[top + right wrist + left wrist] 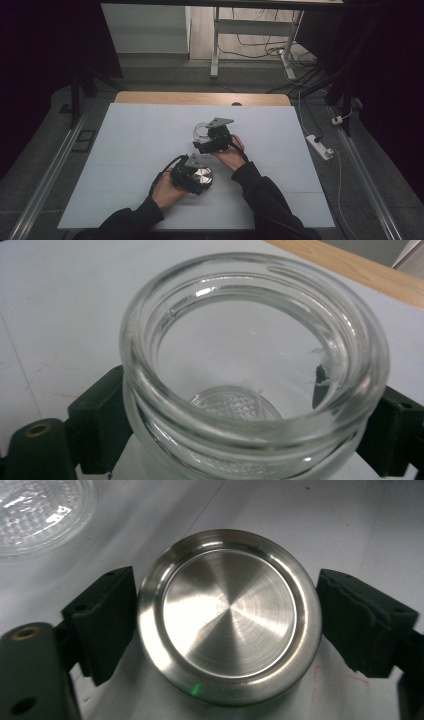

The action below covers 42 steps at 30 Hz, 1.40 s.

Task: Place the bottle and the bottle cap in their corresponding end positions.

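A round steel lid [202,176] lies flat on the white table top [130,150] near the front middle. My left gripper [199,178] straddles it. In the left gripper view the lid [230,615] sits between the two black pads [107,620], which stand close at its sides without squeezing. An open clear glass jar [201,131] stands upright farther back. My right gripper [208,135] reaches around it from the right. In the right gripper view the jar [250,285] is empty, with a pad [97,410] on each side of its neck, loosely set.
The jar [35,515] shows at the top left of the left gripper view, a short way from the lid. A wooden strip [200,97] runs along the table's far edge. A power strip [320,146] and cables lie on the floor to the right.
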Tool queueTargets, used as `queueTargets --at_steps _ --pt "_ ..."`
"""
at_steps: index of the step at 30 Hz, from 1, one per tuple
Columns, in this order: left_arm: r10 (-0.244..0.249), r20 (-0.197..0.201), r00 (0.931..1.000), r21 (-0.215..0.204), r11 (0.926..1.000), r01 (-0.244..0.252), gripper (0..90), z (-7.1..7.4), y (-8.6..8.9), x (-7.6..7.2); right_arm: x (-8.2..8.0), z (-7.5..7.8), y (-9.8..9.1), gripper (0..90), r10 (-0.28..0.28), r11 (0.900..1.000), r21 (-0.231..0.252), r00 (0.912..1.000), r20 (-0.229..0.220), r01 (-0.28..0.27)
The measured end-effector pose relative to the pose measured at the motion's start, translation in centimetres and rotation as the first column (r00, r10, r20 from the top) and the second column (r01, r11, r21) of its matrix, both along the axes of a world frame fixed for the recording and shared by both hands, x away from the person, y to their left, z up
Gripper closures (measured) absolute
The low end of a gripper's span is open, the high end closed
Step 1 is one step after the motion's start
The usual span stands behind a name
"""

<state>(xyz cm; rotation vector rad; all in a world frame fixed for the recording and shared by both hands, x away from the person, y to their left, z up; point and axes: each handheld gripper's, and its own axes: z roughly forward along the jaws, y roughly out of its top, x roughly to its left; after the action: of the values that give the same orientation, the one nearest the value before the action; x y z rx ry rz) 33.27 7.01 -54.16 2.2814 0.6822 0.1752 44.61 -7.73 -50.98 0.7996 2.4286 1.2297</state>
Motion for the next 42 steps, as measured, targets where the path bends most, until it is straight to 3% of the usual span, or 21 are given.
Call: queueTargets --at_steps 7,20,26,35,42 --pt "-0.027 0.011 0.9996 -0.026 0.9993 0.027 3.8 0.4 0.4 -0.1 -0.1 0.5 -0.2 5.4 0.014 0.9999 -0.002 0.9998 -0.013 -0.014" --pt "-0.026 0.018 0.9995 -0.088 0.9958 0.027 1.9 1.6 1.3 -0.7 -0.6 1.4 -0.8 0.5 0.02 0.9997 -0.014 0.9997 -0.016 -0.021" --pt "-0.045 0.025 0.9987 -0.088 0.9951 0.047 0.2 1.9 1.8 -1.0 -0.9 1.6 -1.6 0.0 0.021 0.9995 -0.024 0.9998 -0.006 -0.021" --pt "-0.012 0.026 0.9996 -0.113 0.9935 0.015 0.0 2.5 3.6 -1.4 -1.2 2.4 -2.6 0.0 0.01 0.9999 0.008 0.9999 0.006 -0.01" --pt "0.013 0.032 0.9994 -0.125 0.9922 -0.009 0.0 3.0 5.0 -1.9 -2.0 2.1 -2.5 0.0 0.021 0.9995 -0.023 0.9997 0.015 -0.021"
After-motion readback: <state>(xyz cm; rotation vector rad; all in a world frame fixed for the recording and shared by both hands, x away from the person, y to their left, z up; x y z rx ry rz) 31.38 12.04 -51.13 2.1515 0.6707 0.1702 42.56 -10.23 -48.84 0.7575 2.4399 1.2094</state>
